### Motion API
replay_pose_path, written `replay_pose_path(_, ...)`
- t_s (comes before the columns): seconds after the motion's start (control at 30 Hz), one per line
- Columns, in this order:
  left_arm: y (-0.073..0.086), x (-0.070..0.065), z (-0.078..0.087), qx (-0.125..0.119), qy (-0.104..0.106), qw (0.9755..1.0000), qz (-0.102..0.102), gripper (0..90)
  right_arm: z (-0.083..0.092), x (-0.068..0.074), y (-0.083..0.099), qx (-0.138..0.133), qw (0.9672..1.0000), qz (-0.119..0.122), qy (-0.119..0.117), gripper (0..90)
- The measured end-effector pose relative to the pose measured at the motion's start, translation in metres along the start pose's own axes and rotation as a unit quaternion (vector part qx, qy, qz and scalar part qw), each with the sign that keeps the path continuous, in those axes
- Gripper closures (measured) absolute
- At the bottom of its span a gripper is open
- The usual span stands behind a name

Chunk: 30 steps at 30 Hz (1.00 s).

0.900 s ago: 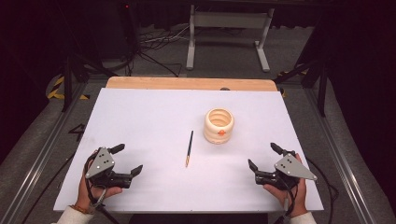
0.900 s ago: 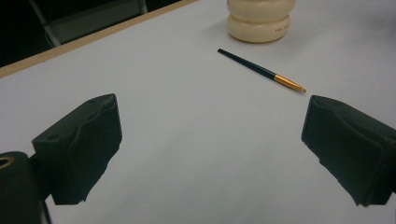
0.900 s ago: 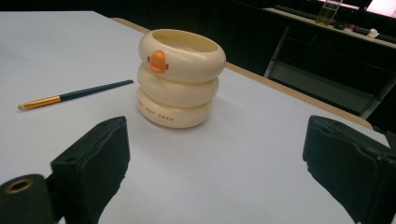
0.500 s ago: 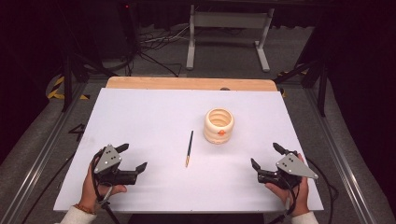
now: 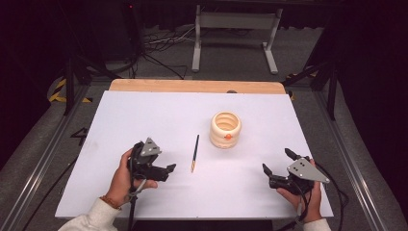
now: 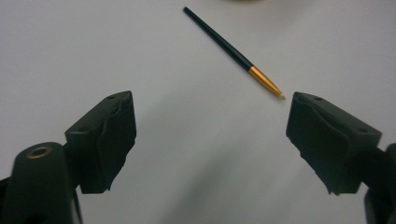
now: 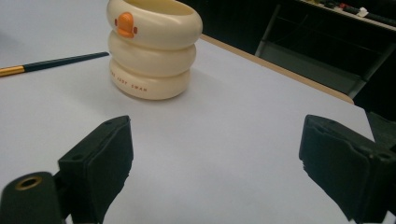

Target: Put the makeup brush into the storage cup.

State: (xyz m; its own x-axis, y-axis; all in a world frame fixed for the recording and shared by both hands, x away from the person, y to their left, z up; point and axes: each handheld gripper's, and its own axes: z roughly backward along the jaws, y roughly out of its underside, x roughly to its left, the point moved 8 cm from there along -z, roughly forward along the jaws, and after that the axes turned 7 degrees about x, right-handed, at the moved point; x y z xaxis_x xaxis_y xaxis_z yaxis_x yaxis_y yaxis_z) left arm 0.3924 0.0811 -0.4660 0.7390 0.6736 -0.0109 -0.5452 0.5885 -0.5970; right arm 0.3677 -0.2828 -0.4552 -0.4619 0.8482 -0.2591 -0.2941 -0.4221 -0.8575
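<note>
Low in the frame, the left hand-held gripper (image 5: 161, 169) and right hand-held gripper (image 5: 275, 167) hover released over the white counter (image 5: 144, 115), grasping nothing. Between them, mid-frame, lies the pen (image 5: 195, 153); just beyond, right of centre, stands the cream cup (image 5: 225, 129).

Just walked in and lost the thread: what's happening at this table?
A person holds a gripper in each hand over a white table. The left gripper, jaws open, is close to a dark pen lying flat. The right gripper, also open, is near the table's edge. A cream cup stands beyond the pen. Nothing is gripped.
</note>
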Motion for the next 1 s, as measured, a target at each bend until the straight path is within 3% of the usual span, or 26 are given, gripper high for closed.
replay_pose_path(0.1, -0.013, -0.009, -0.010, 0.029, 0.016, 0.9994, 0.011, 20.6, 0.000, -0.002, 0.002, 0.002, 1.0000, 0.005, 0.003, 10.8)
replay_pose_path(0.17, -0.024, -0.017, -0.019, 0.065, 0.038, 0.9969, 0.026, 21.2, -0.001, -0.004, 0.003, 0.001, 1.0000, 0.003, 0.005, 10.8)
replay_pose_path(0.23, -0.030, -0.020, -0.023, 0.079, 0.044, 0.9951, 0.039, 23.0, -0.001, -0.005, 0.005, 0.004, 1.0000, 0.003, 0.005, 10.8)
replay_pose_path(0.33, -0.040, -0.026, -0.037, 0.120, 0.070, 0.9881, 0.066, 27.7, -0.001, -0.007, 0.006, 0.006, 1.0000, 0.002, 0.007, 10.7)
replay_pose_path(0.4, -0.042, -0.027, -0.041, 0.129, 0.071, 0.9868, 0.068, 30.2, -0.001, -0.007, 0.007, 0.006, 1.0000, 0.001, 0.006, 10.8)
replay_pose_path(0.5, -0.046, -0.030, -0.056, 0.168, 0.072, 0.9792, 0.087, 32.6, -0.001, -0.008, 0.007, 0.003, 1.0000, -0.005, 0.001, 10.7)
replay_pose_path(0.53, -0.047, -0.030, -0.063, 0.182, 0.069, 0.9757, 0.100, 33.0, 0.000, -0.008, 0.007, 0.002, 1.0000, -0.008, -0.001, 10.8)
replay_pose_path(0.57, -0.047, -0.030, -0.063, 0.182, 0.069, 0.9757, 0.100, 33.1, 0.000, -0.010, 0.008, 0.003, 0.9999, -0.010, -0.001, 10.8)
replay_pose_path(0.6, -0.047, -0.029, -0.068, 0.193, 0.072, 0.9721, 0.111, 33.1, 0.000, -0.010, 0.008, 0.003, 0.9999, -0.010, -0.001, 10.8)
replay_pose_path(0.67, -0.048, -0.028, -0.075, 0.209, 0.068, 0.9687, 0.116, 36.3, -0.001, -0.011, 0.009, 0.004, 0.9999, -0.012, -0.003, 10.7)
replay_pose_path(0.77, -0.049, -0.027, -0.080, 0.222, 0.062, 0.9654, 0.122, 43.1, 0.000, -0.012, 0.010, 0.003, 0.9998, -0.017, -0.006, 10.7)
replay_pose_path(0.8, -0.049, -0.026, -0.080, 0.225, 0.053, 0.9654, 0.121, 45.6, 0.000, -0.013, 0.010, 0.003, 0.9998, -0.019, -0.007, 10.7)
replay_pose_path(0.83, -0.049, -0.023, -0.080, 0.235, 0.037, 0.9656, 0.105, 55.7, 0.000, -0.013, 0.010, 0.005, 0.9998, -0.019, -0.009, 10.8)
replay_pose_path(0.87, -0.049, -0.023, -0.080, 0.235, 0.037, 0.9656, 0.105, 61.3, 0.000, -0.013, 0.010, 0.005, 0.9998, -0.019, -0.009, 10.8)
replay_pose_path(0.9, -0.049, -0.022, -0.080, 0.241, 0.029, 0.9656, 0.092, 61.3, 0.000, -0.013, 0.011, 0.006, 0.9997, -0.021, -0.012, 10.8)
replay_pose_path(0.93, -0.049, -0.018, -0.080, 0.247, 0.016, 0.9655, 0.081, 68.6, -0.001, -0.012, 0.011, 0.007, 0.9997, -0.022, -0.014, 10.8)
replay_pose_path(1.0, -0.049, -0.016, -0.081, 0.254, 0.013, 0.9651, 0.062, 82.3, -0.002, -0.011, 0.011, 0.010, 0.9995, -0.022, -0.018, 10.8)
